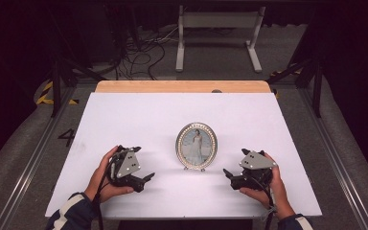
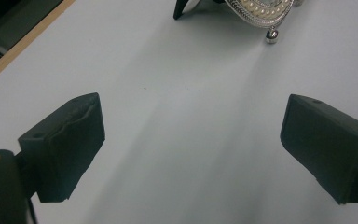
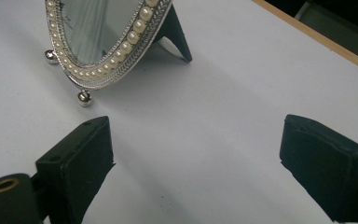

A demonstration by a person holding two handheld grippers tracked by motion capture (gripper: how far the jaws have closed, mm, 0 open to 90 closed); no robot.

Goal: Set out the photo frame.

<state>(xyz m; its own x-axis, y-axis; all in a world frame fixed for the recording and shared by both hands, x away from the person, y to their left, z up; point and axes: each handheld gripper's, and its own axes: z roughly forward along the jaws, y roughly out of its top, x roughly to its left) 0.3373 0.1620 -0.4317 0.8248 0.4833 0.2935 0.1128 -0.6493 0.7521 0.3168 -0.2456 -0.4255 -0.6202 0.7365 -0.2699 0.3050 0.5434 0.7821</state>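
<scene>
Nearest the lens in the high view, two striped sleeves at the bottom edge, each hand wrapped around a gripper. Left gripper (image 1: 146,178) low and left of centre, right gripper (image 1: 228,173) low and right of centre, both tilted inward toward the picture frame (image 1: 196,145). Jaws spread wide on both, nothing between them, plain from each gripper view, where bare white table (image 2: 177,140) lay between the two black pads. Picture frame standing upright just above the middle of the high view, between the two grippers and apart from both; oval, silver, edged with pearls, photograph facing the person. Propped on small ball feet (image 3: 84,97) in front and a dark back stand (image 3: 175,35) behind, hence the slight backward lean. In the right gripper view, frame at upper left, close ahead of the left-hand pad; in the left gripper view, its lower rim at the top edge, farther off. Probably posed for a grasp from either side, none made yet.
</scene>
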